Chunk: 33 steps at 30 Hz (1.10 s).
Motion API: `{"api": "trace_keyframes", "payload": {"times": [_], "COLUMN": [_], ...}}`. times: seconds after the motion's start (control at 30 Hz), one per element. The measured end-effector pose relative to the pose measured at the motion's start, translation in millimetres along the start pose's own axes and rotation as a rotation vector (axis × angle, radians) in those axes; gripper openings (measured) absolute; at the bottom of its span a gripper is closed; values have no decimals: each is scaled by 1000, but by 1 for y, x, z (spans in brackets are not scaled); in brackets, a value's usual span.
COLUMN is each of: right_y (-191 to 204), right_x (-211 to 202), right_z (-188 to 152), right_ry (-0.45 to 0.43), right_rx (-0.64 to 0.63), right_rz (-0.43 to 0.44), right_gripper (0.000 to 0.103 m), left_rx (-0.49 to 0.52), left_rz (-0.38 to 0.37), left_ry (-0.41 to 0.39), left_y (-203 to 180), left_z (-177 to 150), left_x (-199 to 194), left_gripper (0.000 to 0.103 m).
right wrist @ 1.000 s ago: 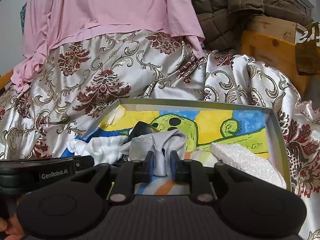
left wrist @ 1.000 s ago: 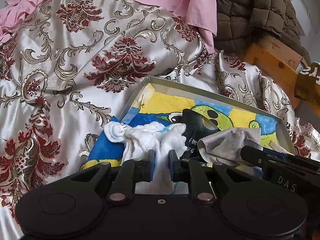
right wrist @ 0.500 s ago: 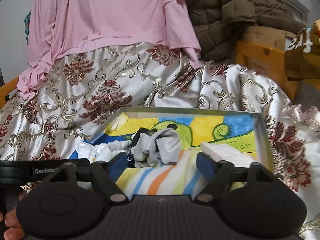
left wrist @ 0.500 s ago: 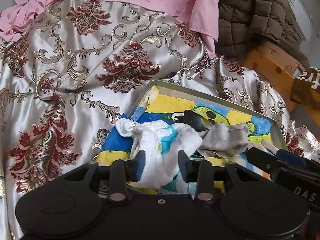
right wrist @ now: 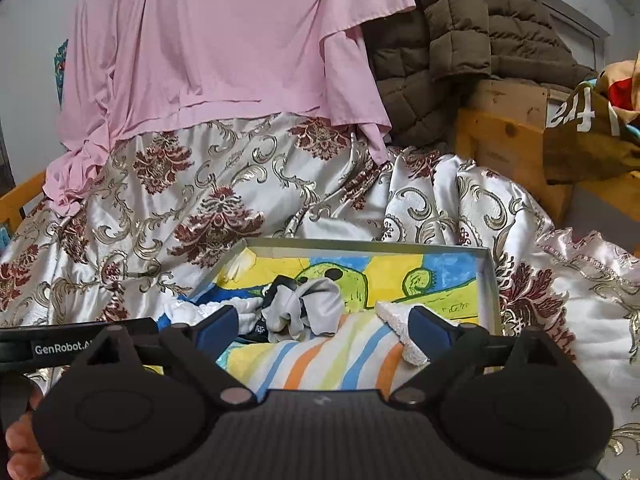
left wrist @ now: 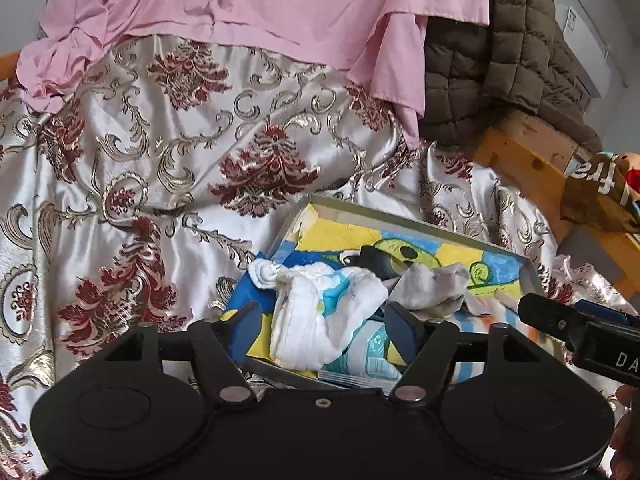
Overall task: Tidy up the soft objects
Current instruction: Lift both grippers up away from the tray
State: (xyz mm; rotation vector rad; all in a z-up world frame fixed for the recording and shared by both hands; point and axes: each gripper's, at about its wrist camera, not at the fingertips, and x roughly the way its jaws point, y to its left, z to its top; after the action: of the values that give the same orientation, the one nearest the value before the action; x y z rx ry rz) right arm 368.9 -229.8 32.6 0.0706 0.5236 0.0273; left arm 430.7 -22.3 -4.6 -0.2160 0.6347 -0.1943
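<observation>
A shallow box (left wrist: 404, 221) with a painted yellow, blue and green bottom lies on the satin bedspread. A white bundle with blue print (left wrist: 320, 312) rests at its near left, and a grey cloth (left wrist: 432, 286) lies beside it over a black item (left wrist: 374, 258). My left gripper (left wrist: 324, 332) hovers just behind the white bundle; its jaws are opening and the pads do not press on it. My right gripper (right wrist: 324, 326) hangs over a striped cloth (right wrist: 320, 360), behind the grey cloth (right wrist: 316, 308); its jaws are opening wide with nothing gripped. A white foam piece (right wrist: 394, 314) lies by its right finger.
The flowered satin bedspread (left wrist: 160, 184) covers the bed. A pink garment (right wrist: 224, 60) and a brown quilted jacket (right wrist: 452, 40) lie at the back. A wooden frame (right wrist: 504, 140) and a brown printed bag (right wrist: 588, 136) stand on the right. A hand (right wrist: 20, 448) shows at bottom left.
Both grippers were shut, left on the white bundle and right on the grey cloth. Both have let go, opened wide and drawn back and upward; the cloths lie in the box.
</observation>
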Motion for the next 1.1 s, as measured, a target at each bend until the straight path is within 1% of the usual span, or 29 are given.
{"api": "trace_keyframes", "payload": {"times": [0.07, 0.23, 0.3, 0.37, 0.67, 0.93, 1.1], "right_y": [0, 0, -1, 0, 3, 6, 8], "right_x": [-5, -17, -22, -27, -54, -76, -89], "right_z": [2, 6, 8, 10, 11, 7, 0], "right_ry": [-6, -24, -32, -33, -43, -38, -38], "right_rx": [0, 9, 11, 6, -4, -11, -10], "right_rz": [0, -5, -6, -3, 14, 39, 51], "right_gripper": [97, 99, 100, 100, 103, 103, 103], "left_rx": [0, -3, -6, -13, -47, -44, -42], "left_rz": [4, 3, 2, -1, -3, 10, 23], "left_ry": [-13, -39, -50, -65, -89, -99, -110], "left_y": [-1, -3, -4, -5, -2, 1, 1], "left_z": [2, 7, 9, 9, 4, -2, -11], "left_x": [-6, -19, -24, -30, -57, -79, -93], "left_gripper": [81, 87, 93, 96, 102, 102, 102]}}
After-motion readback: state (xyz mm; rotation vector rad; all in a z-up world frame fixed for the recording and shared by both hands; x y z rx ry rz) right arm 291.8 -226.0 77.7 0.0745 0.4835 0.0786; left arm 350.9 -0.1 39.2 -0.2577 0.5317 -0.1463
